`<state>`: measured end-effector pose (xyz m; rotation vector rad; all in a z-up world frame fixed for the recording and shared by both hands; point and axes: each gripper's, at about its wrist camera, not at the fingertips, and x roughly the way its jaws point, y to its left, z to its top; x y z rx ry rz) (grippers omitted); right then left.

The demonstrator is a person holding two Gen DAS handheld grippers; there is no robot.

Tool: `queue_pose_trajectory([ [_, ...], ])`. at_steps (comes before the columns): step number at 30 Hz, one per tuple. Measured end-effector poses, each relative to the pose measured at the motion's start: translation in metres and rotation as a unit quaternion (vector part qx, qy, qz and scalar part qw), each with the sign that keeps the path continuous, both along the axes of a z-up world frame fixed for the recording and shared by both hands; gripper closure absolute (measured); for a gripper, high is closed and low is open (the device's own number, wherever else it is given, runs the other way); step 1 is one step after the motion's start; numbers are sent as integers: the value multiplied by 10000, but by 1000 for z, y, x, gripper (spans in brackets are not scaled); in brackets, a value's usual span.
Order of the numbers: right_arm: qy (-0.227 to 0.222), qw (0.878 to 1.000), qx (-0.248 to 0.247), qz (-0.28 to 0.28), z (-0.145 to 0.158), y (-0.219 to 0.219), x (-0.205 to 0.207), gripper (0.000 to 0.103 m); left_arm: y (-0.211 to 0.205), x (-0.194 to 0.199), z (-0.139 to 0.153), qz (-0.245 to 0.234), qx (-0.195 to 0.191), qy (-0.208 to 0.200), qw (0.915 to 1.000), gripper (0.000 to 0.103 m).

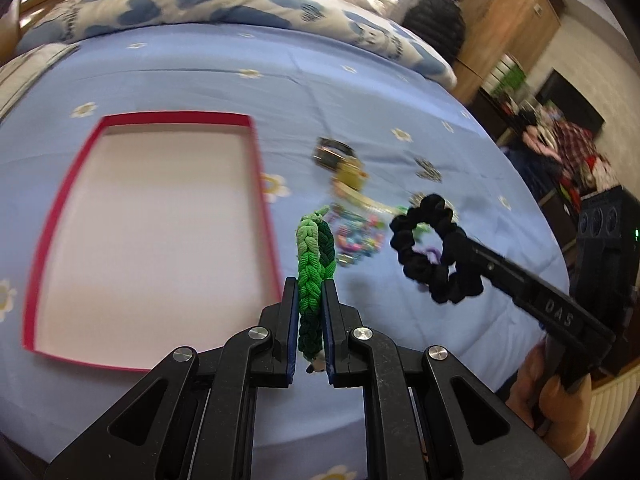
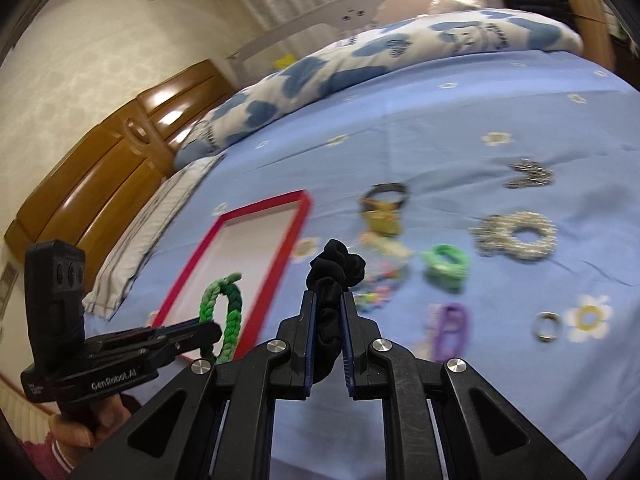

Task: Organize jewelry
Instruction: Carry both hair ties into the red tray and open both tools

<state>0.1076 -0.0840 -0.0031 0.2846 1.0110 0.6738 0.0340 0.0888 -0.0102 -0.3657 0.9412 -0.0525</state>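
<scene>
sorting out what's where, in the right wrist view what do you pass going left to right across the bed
red tray → black scrunchie in the right gripper → green hair tie → silver scrunchie → flower print

The left wrist camera sits behind the left gripper (image 1: 311, 292) and looks along its fingers, down over the blue bedsheet (image 1: 200, 80) toward the pillow edge, close above the red tray (image 1: 266, 184). The right wrist camera rides the right gripper (image 2: 329, 304), facing the same edge from further right. Both views share the tray, the pillow (image 2: 360, 56) and each other's gripper.
</scene>
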Motion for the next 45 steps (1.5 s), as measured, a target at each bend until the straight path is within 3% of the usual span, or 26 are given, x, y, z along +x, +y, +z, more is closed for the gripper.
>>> queue_pose_trajectory([
  [10,1,9964,267,806,3,85,-5,92,71,-13,-7,832,-39,97,9965,94],
  [19,301,9899,398,1328,-17,150,-5,92,120,-14,-29,1224,-218,288,9918,94],
  [33,678,9866,-203,1469,-55,168,-3,88,133,-5,-61,1375,123,698,9880,93],
  [37,635,9856,-348,1529,-56,171,-3,87,135,-5,-62,1389,217,774,9870,87],
  [39,620,9852,-399,1548,-55,172,-4,84,135,-6,-61,1416,245,786,9865,73],
  [42,606,9858,-403,1515,-52,170,-2,76,136,-7,-58,1452,281,768,9860,68],
  [44,587,9867,-348,1476,-49,164,-2,61,136,-9,-56,1462,279,761,9859,66],
  [45,559,9872,-338,1455,-47,162,-2,61,136,-9,-54,1464,276,755,9859,66],
])
